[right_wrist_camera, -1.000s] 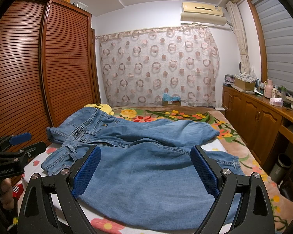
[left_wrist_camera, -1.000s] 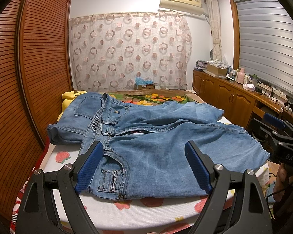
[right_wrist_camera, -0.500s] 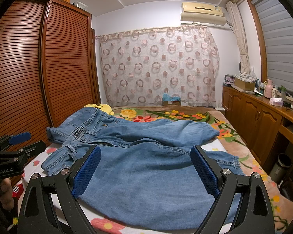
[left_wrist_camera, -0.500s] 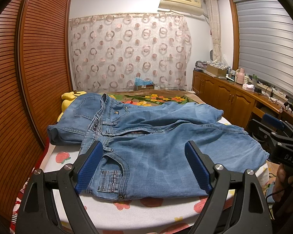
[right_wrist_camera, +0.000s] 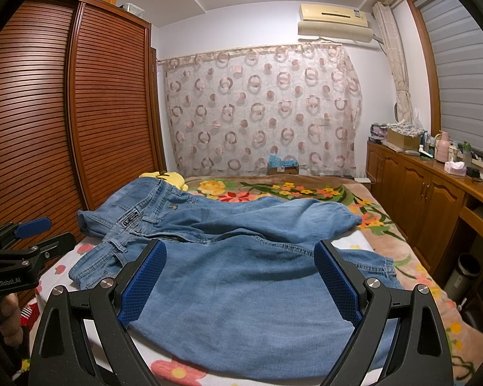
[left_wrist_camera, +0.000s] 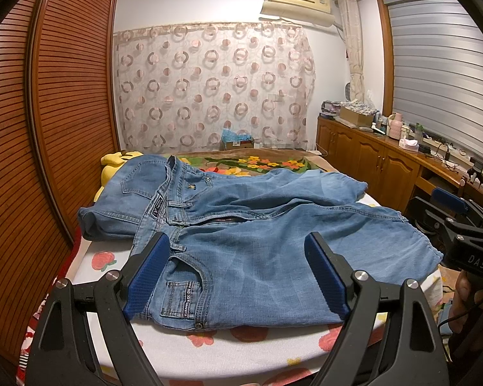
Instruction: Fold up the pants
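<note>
Light blue jeans (left_wrist_camera: pixel 257 241) lie spread across the bed, waistband at the left, both legs running to the right, the far leg partly rumpled. They also show in the right wrist view (right_wrist_camera: pixel 241 273). My left gripper (left_wrist_camera: pixel 236 273) is open and empty, held above the near waist and pocket area. My right gripper (right_wrist_camera: pixel 241 284) is open and empty, held above the near leg. Each gripper shows at the edge of the other's view: the right one (left_wrist_camera: pixel 450 222) and the left one (right_wrist_camera: pixel 22 241).
The bed (left_wrist_camera: pixel 209 344) has a white flowered sheet and a floral blanket (right_wrist_camera: pixel 289 193) beyond. A louvred wooden wardrobe (left_wrist_camera: pixel 48 128) stands close at the left. Wooden cabinets (right_wrist_camera: pixel 434 199) with clutter line the right wall. A yellow plush (left_wrist_camera: pixel 116 167) lies by the waistband.
</note>
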The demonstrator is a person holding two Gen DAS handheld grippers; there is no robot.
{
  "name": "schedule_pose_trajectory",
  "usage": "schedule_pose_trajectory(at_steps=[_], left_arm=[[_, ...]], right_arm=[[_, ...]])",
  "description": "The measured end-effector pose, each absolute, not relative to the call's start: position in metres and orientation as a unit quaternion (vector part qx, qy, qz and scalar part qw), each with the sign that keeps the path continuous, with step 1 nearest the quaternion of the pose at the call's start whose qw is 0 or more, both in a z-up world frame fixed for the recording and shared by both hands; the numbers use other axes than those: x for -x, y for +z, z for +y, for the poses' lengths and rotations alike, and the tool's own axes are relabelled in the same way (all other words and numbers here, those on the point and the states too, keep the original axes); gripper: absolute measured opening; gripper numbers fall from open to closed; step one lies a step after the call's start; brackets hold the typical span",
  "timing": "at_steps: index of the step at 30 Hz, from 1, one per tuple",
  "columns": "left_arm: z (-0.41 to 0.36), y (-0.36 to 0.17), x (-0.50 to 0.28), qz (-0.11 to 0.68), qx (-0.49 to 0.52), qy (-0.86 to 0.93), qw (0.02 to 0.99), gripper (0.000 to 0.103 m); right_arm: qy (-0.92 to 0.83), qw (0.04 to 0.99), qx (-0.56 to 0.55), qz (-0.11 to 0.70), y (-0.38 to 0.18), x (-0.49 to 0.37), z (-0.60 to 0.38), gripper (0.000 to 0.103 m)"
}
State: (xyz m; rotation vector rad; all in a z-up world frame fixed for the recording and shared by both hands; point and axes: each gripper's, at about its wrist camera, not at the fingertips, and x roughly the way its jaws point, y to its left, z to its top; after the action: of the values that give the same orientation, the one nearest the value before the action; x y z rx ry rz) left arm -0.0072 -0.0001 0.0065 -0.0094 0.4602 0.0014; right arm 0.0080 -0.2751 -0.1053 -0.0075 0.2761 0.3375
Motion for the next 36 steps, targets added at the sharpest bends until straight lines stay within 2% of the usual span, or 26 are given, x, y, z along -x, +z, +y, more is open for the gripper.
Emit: schedule_pose_trajectory(at_steps=[22,36], left_arm=[[0.002,0.017,0.013,0.24,0.008,-0.006,0.971,0.086],[0.027,-0.02,-0.005,0.271,0.017,0.009,0.962,0.086]], right_arm=[[0.17,0.974,0.005,0.149,-0.109,-0.012,-0.274,0.094],[0.17,0.969,0.018,0.178,-0.11,-0.021,-0.281,0.094]])
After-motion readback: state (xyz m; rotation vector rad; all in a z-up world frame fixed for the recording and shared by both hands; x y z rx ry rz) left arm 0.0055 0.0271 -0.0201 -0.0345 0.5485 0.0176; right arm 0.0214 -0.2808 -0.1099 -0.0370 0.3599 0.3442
